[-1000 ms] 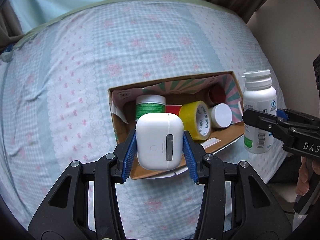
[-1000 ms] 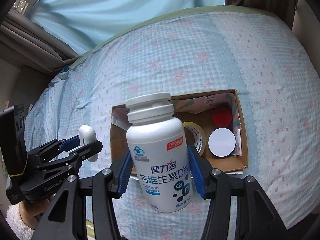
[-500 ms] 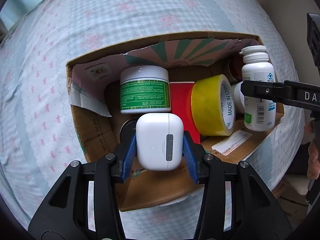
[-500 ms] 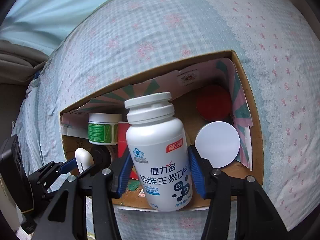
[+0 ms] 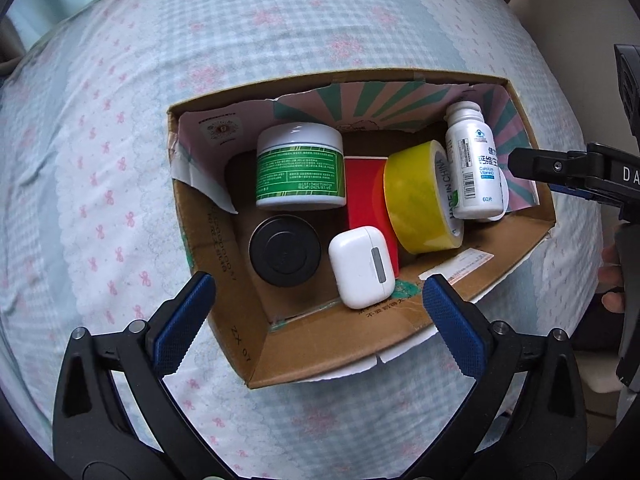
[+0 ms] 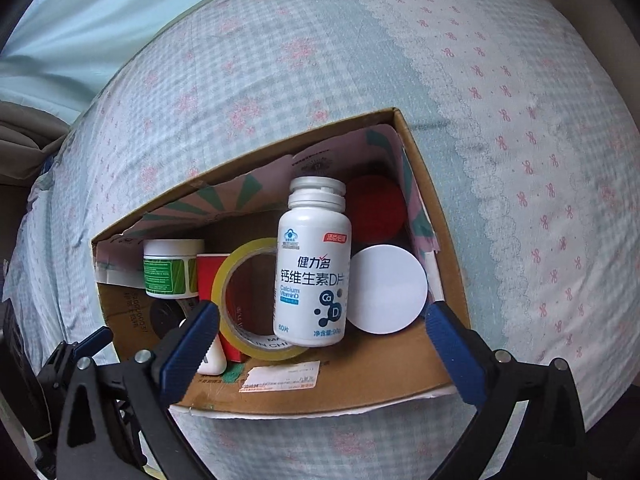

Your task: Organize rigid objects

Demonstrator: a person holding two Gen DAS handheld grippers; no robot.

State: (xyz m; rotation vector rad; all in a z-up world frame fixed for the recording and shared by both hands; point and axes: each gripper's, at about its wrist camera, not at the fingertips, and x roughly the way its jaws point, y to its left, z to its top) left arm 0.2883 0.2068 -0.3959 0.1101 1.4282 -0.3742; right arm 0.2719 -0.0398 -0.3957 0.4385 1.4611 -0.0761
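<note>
An open cardboard box [image 5: 256, 344] [image 6: 436, 216] sits on the checked bedspread. My left gripper [image 5: 316, 312] is open above the box's near wall; the white earbud case [image 5: 362, 266] lies inside, free of the pads, beside a black lid [image 5: 285, 251]. My right gripper [image 6: 322, 332] is open over the box; the white calcium bottle [image 6: 314, 264] [image 5: 474, 164] is inside, leaning on the yellow tape roll [image 5: 420, 196] [image 6: 244, 300]. The box also holds a green-labelled jar [image 5: 300, 168] [image 6: 170, 266], a red box [image 5: 362, 188], a white lid [image 6: 386, 288] and a red lid [image 6: 374, 210].
The bedspread [image 5: 280, 40] surrounds the box on all sides. The right gripper's body [image 5: 576, 172] reaches in from the right in the left wrist view. A pale blue curtain [image 6: 80, 20] hangs behind the bed.
Both grippers opened. The earbud case dropped from the left gripper into the box, and the calcium bottle left the right gripper and now rests inside the box.
</note>
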